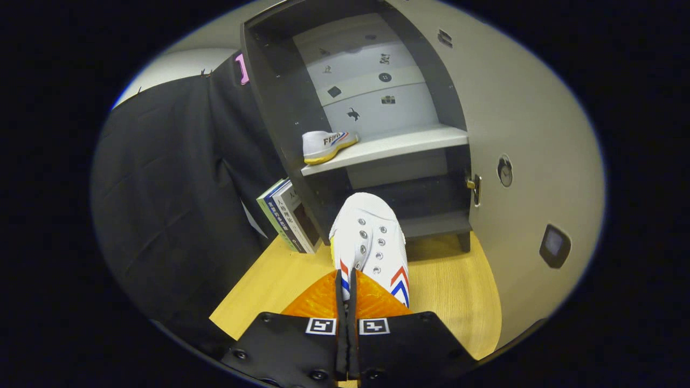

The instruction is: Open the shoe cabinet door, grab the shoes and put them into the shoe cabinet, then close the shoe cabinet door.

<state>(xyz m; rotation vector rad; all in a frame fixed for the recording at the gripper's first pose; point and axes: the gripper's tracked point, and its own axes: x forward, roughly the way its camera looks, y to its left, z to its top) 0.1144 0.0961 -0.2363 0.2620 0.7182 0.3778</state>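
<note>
The gripper (346, 280) is pinched narrow on the edge of a white canvas shoe with red and blue stripes (372, 237), pointing toward the open dark grey shoe cabinet (280, 108). On its pale shelf (399, 144) lies a second white shoe with yellow sole (326, 145).

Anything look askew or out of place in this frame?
Mostly orderly. The gripper, jaws nearly closed, pinches one white sneaker before the open shoe cabinet. The other sneaker sits at the shelf's front corner. Books lean tilted against the cabinet.

Two white shoes (372, 242), one open cabinet (280, 108), two shelves (399, 143), two books (285, 215), one tool (347, 285)
</note>
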